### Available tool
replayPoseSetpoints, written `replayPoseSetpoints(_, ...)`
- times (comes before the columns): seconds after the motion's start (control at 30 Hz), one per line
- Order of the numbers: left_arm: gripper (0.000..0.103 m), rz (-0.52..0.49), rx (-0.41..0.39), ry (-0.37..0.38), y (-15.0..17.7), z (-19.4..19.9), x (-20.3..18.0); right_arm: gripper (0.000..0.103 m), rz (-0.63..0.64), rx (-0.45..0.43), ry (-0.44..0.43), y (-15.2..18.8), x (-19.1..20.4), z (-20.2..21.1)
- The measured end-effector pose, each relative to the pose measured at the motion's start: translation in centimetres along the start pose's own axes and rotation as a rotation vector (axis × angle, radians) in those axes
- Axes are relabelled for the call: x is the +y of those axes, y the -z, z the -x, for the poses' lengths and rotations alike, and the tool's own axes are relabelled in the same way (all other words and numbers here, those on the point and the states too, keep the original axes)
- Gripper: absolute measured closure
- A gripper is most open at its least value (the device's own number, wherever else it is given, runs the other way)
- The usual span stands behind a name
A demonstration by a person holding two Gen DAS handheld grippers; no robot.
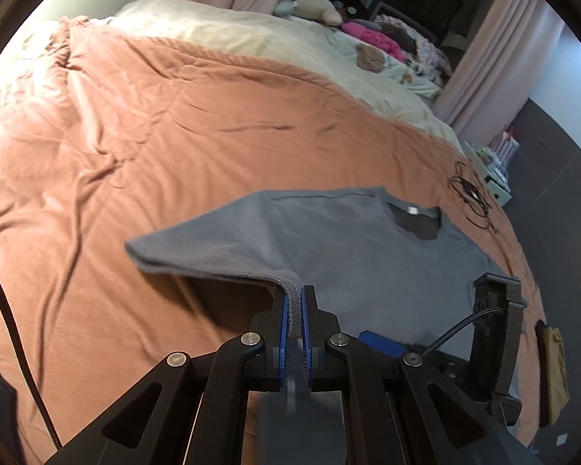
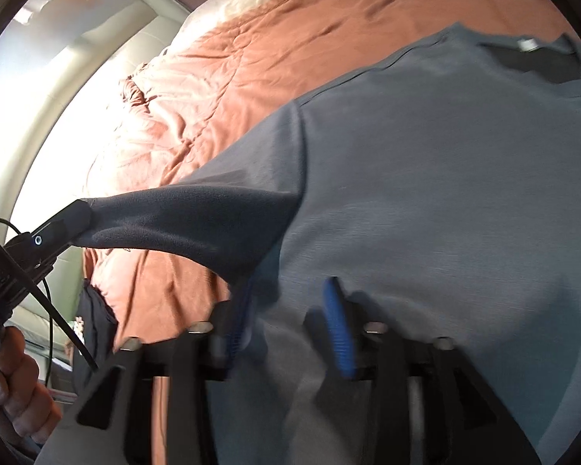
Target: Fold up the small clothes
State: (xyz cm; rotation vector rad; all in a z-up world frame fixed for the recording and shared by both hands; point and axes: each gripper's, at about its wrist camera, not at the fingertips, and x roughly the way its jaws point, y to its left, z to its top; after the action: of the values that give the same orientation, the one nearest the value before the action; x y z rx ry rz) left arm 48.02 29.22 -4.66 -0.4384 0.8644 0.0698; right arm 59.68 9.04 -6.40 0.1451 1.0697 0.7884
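Left gripper (image 1: pixel 299 302) holds the shirt (image 1: pixel 368 255); right gripper (image 2: pixel 290 302) stands open over it.

My left jaws are clenched on the sleeve hem (image 1: pixel 295 319), a fold of grey cloth pinched between the blue pads (image 1: pixel 285 333), and the sleeve (image 1: pixel 213 248) hangs lifted off the orange blanket (image 1: pixel 135 135). The rest of the shirt lies flat on the blanket, collar (image 1: pixel 416 215) away from me. My right jaws are parted, blue pads (image 2: pixel 339 329) apart, with the shirt body lying under and between them; I see no pinch there. From the right wrist I see the left gripper's tip (image 2: pixel 77 217) pulling the sleeve taut to the side. A black cable (image 1: pixel 470 197) lies beyond the collar.
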Motion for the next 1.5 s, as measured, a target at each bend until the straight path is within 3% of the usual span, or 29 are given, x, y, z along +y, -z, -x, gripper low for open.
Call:
replayPoseSetpoints(0.37, 0.095, -0.030, 0.090, 0.105, 2.6, -1.8, -4.7, 0.052, -0.040, -0.062, 0.105, 1.2, -3.5, 6.3)
replayPoseSetpoints(0.43, 0.088, -0.019, 0.087, 0.122, 2.7, -1.4, -4.7, 0.052, -0.053, -0.065, 0.118, 1.4, -4.0, 6.8)
replayPoseSetpoints(0.5, 0.060, -0.005, 0.041, 0.108, 2.5, -0.3, -4.1, 0.052, -0.067, -0.064, 0.119, 1.8, -4.2, 7.8)
replayPoseSetpoints(0.57, 0.052, -0.001, -0.014, 0.062, 2.2, 0.7, -3.4, 0.052, -0.067, -0.069, 0.120, 1.9, -4.2, 8.4)
replayPoseSetpoints(0.63, 0.052, 0.006, -0.024, 0.022, 1.9, 0.8, -2.4, 0.052, -0.054, -0.074, 0.125, 2.1, -4.0, 8.9)
replayPoseSetpoints(0.8, 0.052, 0.038, -0.006, -0.077, 1.7, -1.3, 1.0, 0.052, -0.017, -0.072, 0.118, 2.3, -3.6, 8.7)
replayPoseSetpoints(1.07, 0.052, 0.072, 0.035, -0.160, 1.4, -5.8, 5.9, 0.052, 0.015, -0.059, 0.109, 1.8, -4.2, 7.4)
replayPoseSetpoints(1.23, 0.059, 0.118, 0.066, -0.203, 1.7, -8.4, 8.3, 0.052, 0.011, -0.059, 0.110, 1.4, -4.7, 7.0)
replayPoseSetpoints(1.27, 0.065, 0.129, 0.076, -0.210, 1.9, -9.0, 8.7, 0.052, 0.011, -0.060, 0.108, 1.3, -4.7, 7.0)
replayPoseSetpoints(1.3, 0.080, 0.139, 0.091, -0.209, 2.1, -9.5, 8.9, 0.052, 0.013, -0.062, 0.107, 1.3, -4.7, 7.0)
replayPoseSetpoints(1.33, 0.089, 0.150, 0.115, -0.205, 2.3, -10.2, 9.2, 0.052, 0.014, -0.063, 0.106, 1.3, -4.7, 7.0)
replayPoseSetpoints(1.4, 0.096, 0.121, 0.123, -0.226, 2.3, -10.2, 8.5, 0.052, 0.017, -0.064, 0.099, 1.3, -4.7, 7.0)
replayPoseSetpoints(1.5, 0.097, 0.074, 0.094, -0.197, 1.3, -8.7, 6.6, 0.052, 0.021, -0.069, 0.093, 1.2, -4.8, 7.1)
